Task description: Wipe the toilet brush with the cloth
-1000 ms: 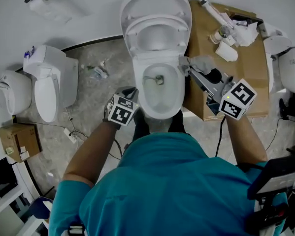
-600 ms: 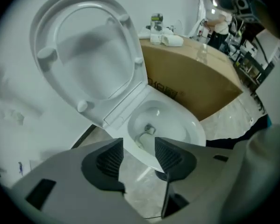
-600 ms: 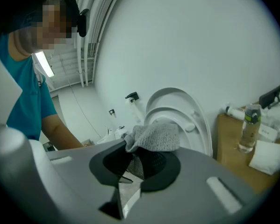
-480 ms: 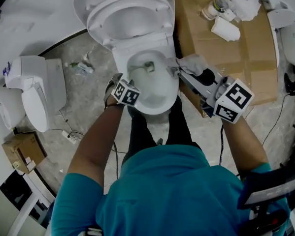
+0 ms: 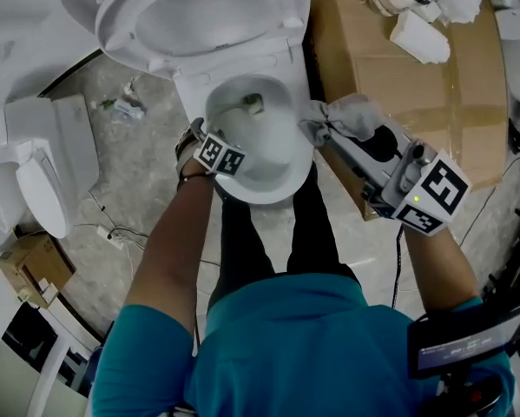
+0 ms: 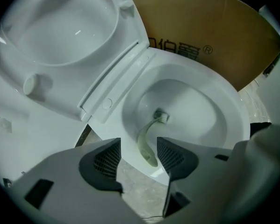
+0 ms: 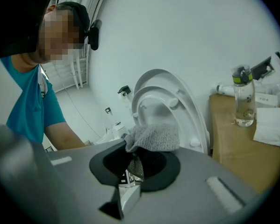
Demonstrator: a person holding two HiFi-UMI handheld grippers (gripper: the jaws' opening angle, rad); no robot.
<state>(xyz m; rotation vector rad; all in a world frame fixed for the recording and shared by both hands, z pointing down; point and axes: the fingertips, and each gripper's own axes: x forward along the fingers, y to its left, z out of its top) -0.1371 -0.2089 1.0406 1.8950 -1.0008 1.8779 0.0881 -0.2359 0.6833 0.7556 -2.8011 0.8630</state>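
The toilet brush [image 6: 148, 149] lies inside the toilet bowl [image 5: 281, 189], with its pale green handle toward the front rim and its head [image 6: 161, 116] near the drain. In the head view the brush [image 5: 251, 104] shows small in the bowl. My left gripper [image 6: 139, 143] points down over the front rim with its jaws opening. The handle shows in the gap below them, and the pads do not touch it. My right gripper [image 7: 135, 160] is shut on a grey cloth [image 7: 154, 136] and sits at the bowl's right rim [image 5: 325, 133].
The seat and lid [image 5: 190, 16] stand raised behind the bowl. A big cardboard box [image 5: 398, 85] fills the right side, with a clear bottle [image 7: 242, 97] and white packets on it. Another toilet [image 5: 34, 163] and a small carton [image 5: 29, 268] stand at the left.
My left gripper has dropped from in front of the toilet to the bowl's front rim. The right gripper with the cloth has come lower beside the bowl. The head view has closed in.
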